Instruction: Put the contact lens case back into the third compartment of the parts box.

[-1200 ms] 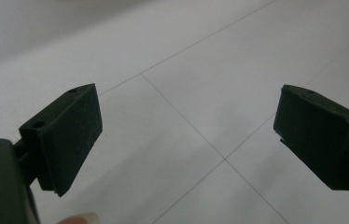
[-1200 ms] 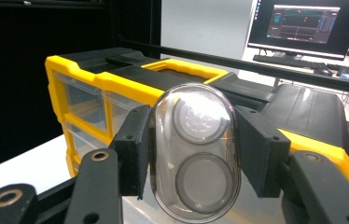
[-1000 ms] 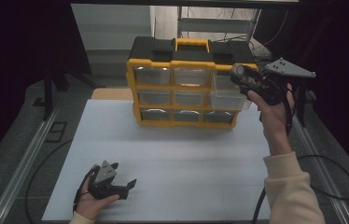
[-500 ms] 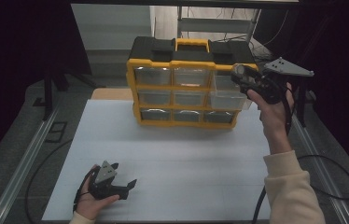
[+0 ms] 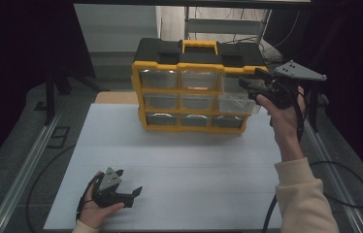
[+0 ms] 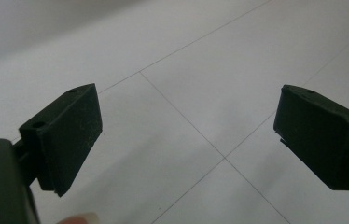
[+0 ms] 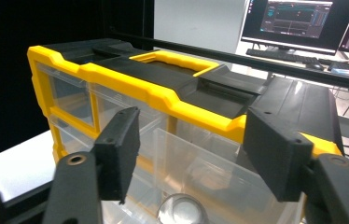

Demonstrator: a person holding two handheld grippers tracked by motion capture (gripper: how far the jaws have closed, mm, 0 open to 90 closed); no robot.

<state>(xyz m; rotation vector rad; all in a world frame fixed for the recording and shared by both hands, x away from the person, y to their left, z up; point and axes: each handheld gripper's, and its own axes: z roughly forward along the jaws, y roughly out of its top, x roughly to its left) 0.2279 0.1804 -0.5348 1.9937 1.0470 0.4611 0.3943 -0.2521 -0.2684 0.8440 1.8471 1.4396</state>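
A yellow and black organizer [image 5: 194,65] with clear drawers stands at the back of the white table [image 5: 194,160]. Its top right drawer [image 5: 235,99] is pulled out a little. My right gripper [image 5: 250,80] hovers at that drawer's front, held from the right. In the right gripper view the jaws [image 7: 191,135] stand apart above the clear drawer [image 7: 200,177]; they have just been opening, and no pad presses on it. Something round and shiny [image 7: 182,210] lies in the drawer. My left gripper [image 5: 133,194] rests on the table at the front left, open [image 6: 186,121] over bare white surface.
Metal rails [image 5: 24,165] run along both sides of the table. A cable [image 5: 344,184] trails off to the right of my right arm. Monitors [image 7: 298,18] stand behind the organizer [image 7: 163,95] in the right gripper view.
Both hands keep their places. The right gripper's jaws look slightly wider apart at the drawer's front.
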